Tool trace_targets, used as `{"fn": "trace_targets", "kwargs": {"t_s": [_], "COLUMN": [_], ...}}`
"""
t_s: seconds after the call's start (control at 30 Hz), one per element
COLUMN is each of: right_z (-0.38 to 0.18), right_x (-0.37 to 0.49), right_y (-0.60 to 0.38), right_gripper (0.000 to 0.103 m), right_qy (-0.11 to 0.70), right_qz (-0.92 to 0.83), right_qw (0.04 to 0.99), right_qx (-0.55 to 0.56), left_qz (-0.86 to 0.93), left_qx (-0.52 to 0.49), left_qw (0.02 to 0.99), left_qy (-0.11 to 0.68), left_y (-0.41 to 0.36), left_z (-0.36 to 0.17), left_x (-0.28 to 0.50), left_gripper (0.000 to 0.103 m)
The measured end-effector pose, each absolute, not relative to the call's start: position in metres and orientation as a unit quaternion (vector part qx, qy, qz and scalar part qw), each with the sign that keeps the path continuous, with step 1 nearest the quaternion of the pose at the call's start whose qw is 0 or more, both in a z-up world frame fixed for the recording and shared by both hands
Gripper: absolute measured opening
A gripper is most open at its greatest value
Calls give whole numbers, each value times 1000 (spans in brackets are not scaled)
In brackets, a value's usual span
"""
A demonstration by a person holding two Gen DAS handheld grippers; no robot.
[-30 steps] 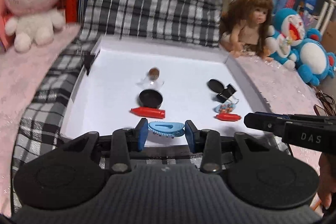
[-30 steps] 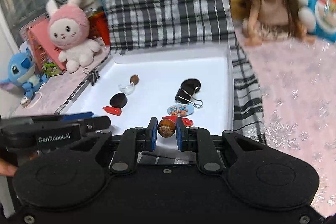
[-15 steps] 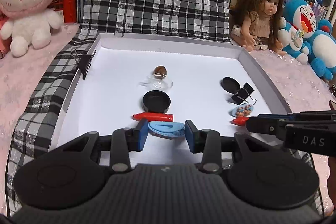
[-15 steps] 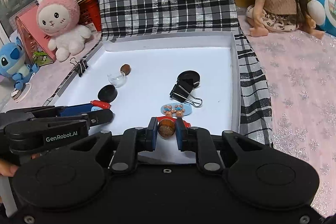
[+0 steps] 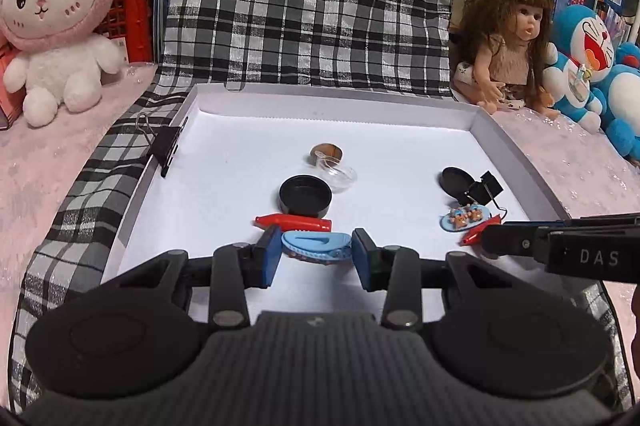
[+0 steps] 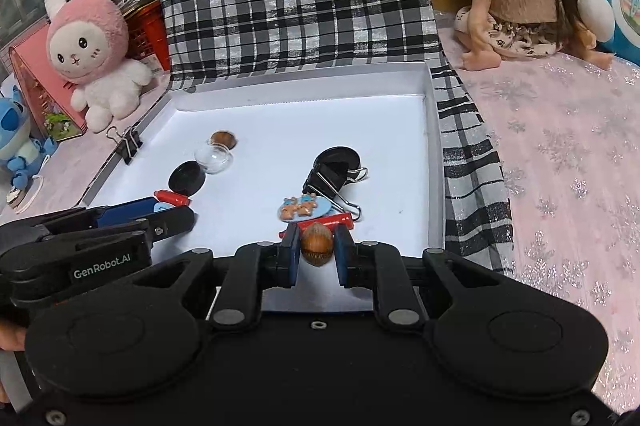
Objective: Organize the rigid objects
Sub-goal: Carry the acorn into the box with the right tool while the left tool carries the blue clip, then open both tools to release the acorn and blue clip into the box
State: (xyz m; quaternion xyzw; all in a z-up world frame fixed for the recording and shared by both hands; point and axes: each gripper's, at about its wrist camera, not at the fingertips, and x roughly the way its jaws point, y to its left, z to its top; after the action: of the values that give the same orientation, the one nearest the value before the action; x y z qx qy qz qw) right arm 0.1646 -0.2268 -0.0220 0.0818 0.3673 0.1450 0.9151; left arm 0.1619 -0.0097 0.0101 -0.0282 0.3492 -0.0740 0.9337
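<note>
Even indoor light falls on both fisheye views, the white tray floor [image 5: 224, 162] glowing almost overexposed with only faint, soft shadows under the small things, while the centre stays sharp, straight lines bow toward the edges, and the corners darken to a black vignette.

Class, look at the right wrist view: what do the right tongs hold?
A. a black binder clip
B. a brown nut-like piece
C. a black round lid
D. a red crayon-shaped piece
B: the right tongs are shut on the brown nut-like piece, held above the near edge of the white tray.
</note>
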Motion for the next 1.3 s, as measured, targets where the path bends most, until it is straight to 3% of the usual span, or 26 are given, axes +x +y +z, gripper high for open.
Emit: {"fn": "trace_targets", "kwargs": {"t_s": [0.5,0.63,1.07,1.3], "right_z": [-25,-24,-11,0], "right_x": [169,166,134,104], "right_y": [-226,-227,-230,-223], "right_gripper": [19,21,39,46], "right_qy": [358,352,311,276], "right_qz": [149,151,153,162], "right_qw": [917,919,935,947], "right_qx": [92,98,70,31], "left_qz": [-72,-78,-106,-125], "left_qx": [-15,-11,-7,-9], "left_qw": [939,942,950,952], "left_qy": [336,328,295,280], "left_y": [-14,-16,-14,-15], "left_z": [9,11,27,34], "left_x": [162,157,123,101], "left_gripper": [58,65,84,88]}}
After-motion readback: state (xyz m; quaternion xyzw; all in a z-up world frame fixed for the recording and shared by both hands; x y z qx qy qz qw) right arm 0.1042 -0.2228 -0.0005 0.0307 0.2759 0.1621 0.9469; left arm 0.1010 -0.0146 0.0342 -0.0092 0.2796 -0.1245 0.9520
